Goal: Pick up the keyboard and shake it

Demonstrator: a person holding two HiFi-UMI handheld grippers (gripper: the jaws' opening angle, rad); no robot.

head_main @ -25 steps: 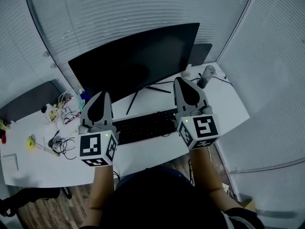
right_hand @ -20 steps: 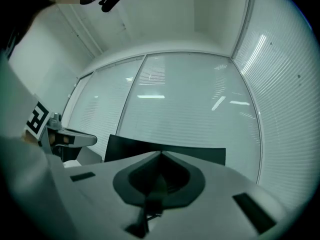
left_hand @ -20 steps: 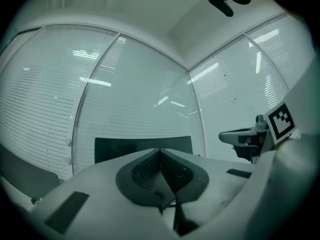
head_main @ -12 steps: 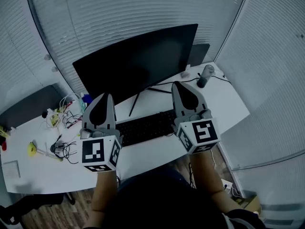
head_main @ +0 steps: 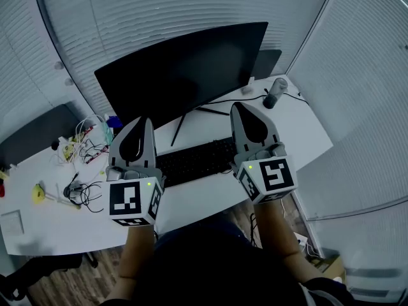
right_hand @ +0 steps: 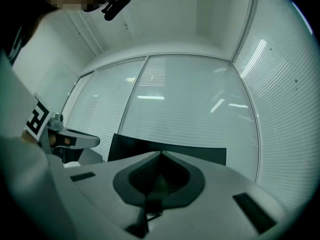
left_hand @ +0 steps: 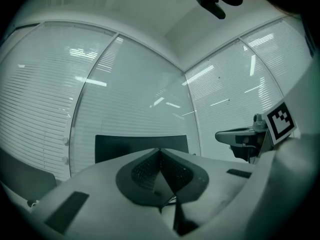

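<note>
Glass-walled corner, blinds drawn; white table [head_main: 210,199]. Keyboard [head_main: 194,160]: flat before the monitor [head_main: 185,75], untouched. Left tongs [head_main: 145,120], right tongs [head_main: 238,106]: pressed together, empty, above its ends. Advised: spread both, lower, pinch opposite ends evenly.

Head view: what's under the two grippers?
The black keyboard on the white desk; only its middle shows between the left gripper and right gripper. Both ends are covered by them, so contact can't be judged.
</note>
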